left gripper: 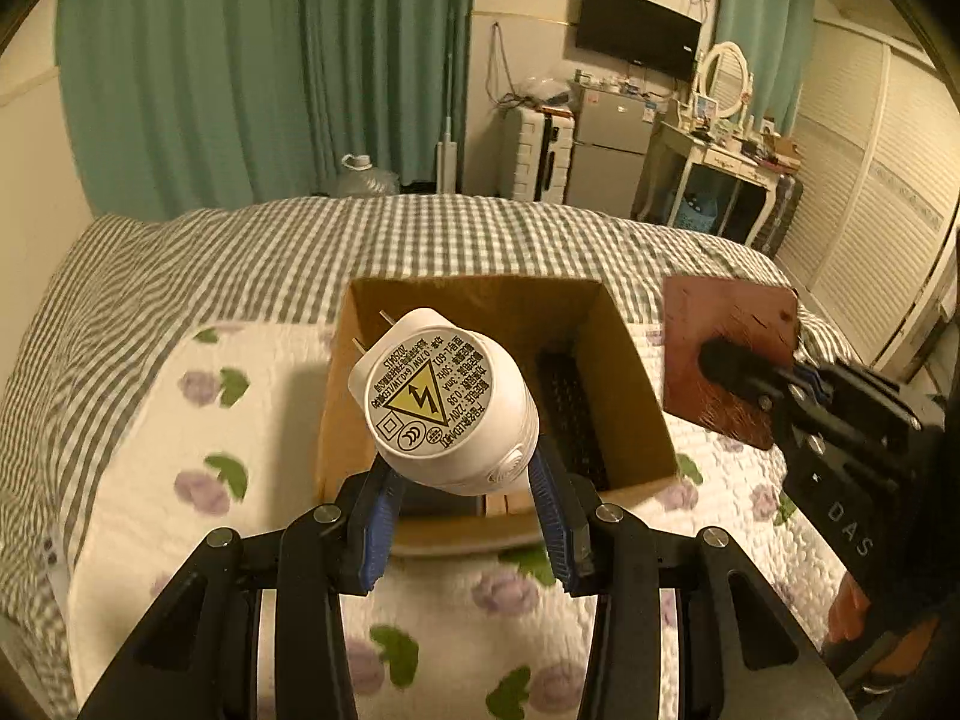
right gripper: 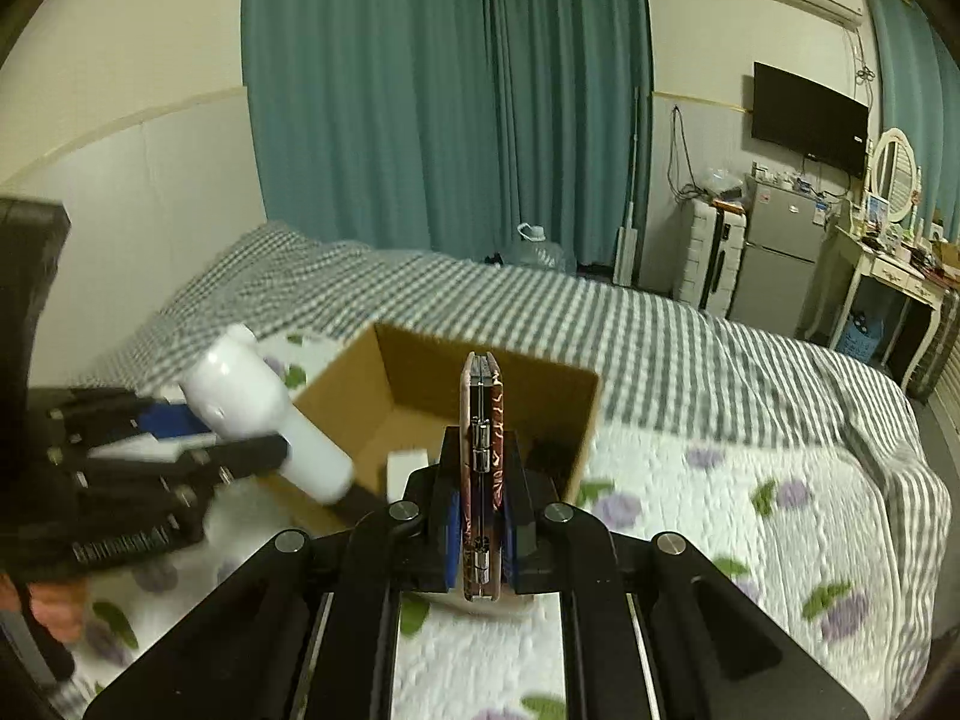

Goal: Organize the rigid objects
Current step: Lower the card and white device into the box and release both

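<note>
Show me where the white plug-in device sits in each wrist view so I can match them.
Left wrist: white plug-in device at centre, clamped in the left gripper, label facing the camera.
Right wrist: same device at left-centre, seen side-on.
Shared landmark: the cardboard box behind it on the bed.

Black left tool (left gripper: 463, 501) and right tool (right gripper: 480, 531) have blue pads, silver screws.
</note>
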A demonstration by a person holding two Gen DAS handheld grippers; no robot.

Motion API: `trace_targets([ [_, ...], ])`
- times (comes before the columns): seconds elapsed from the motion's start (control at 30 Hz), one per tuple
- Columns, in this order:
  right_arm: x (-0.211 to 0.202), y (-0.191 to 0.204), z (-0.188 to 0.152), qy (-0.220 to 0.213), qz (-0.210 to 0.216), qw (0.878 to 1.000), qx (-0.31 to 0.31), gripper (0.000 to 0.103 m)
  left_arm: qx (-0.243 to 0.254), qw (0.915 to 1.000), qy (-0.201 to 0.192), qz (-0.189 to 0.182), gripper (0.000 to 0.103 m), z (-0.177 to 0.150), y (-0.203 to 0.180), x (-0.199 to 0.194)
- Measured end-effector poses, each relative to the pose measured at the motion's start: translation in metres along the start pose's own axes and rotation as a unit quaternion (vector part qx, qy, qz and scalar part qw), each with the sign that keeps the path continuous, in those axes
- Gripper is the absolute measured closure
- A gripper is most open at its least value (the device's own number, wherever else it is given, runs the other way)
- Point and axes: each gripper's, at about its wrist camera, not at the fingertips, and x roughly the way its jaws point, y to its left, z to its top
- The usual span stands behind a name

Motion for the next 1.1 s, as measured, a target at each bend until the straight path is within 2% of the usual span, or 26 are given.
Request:
trace_targets([
  [0.17, 0.046, -0.01, 0.015, 0.018, 0.01, 1.0, 0.012, 0.094, 0.027, 0.9991, 0.031, 0.012, 0.061, 0.015, 0.002, 0.047],
  [0.5, 0.129, -0.028, -0.002, 0.08, 0.009, 0.997, 0.015, 0.094, 0.049, 0.9963, 0.061, 0.034, 0.061, 0.016, 0.014, 0.121],
  [0.63, 0.147, -0.028, -0.001, 0.091, 0.01, 0.996, 0.019, 0.094, 0.045, 0.9961, 0.066, 0.036, 0.061, 0.015, 0.02, 0.132],
  [0.73, 0.153, -0.025, -0.002, 0.097, 0.009, 0.995, 0.019, 0.094, 0.051, 0.9963, 0.056, 0.043, 0.06, 0.013, 0.019, 0.132],
  [0.83, 0.149, -0.026, -0.003, 0.086, -0.011, 0.996, 0.028, 0.093, 0.037, 0.9978, 0.047, 0.029, 0.057, 0.013, 0.022, 0.128],
  [0.87, 0.147, -0.029, 0.0, 0.083, -0.013, 0.996, 0.035, 0.09, 0.034, 0.998, 0.044, 0.031, 0.051, 0.014, 0.021, 0.126],
  [0.9, 0.143, -0.032, 0.001, 0.079, -0.014, 0.996, 0.043, 0.075, 0.032, 0.9979, 0.041, 0.038, 0.043, 0.014, 0.021, 0.123],
  [0.93, 0.137, -0.034, 0.003, 0.073, -0.016, 0.996, 0.051, 0.065, 0.032, 0.998, 0.035, 0.042, 0.042, 0.016, 0.021, 0.118],
  [0.97, 0.128, -0.036, 0.006, 0.063, -0.019, 0.996, 0.056, 0.048, 0.031, 0.9981, 0.029, 0.045, 0.042, 0.017, 0.019, 0.112],
  [1.0, 0.119, -0.039, 0.008, 0.05, -0.021, 0.997, 0.061, 0.043, 0.031, 0.998, 0.025, 0.049, 0.04, 0.019, 0.018, 0.106],
  [1.1, 0.087, -0.044, 0.016, 0.026, -0.032, 0.997, 0.069, 0.04, 0.031, 0.9978, 0.006, 0.058, 0.038, 0.024, 0.015, 0.083],
])
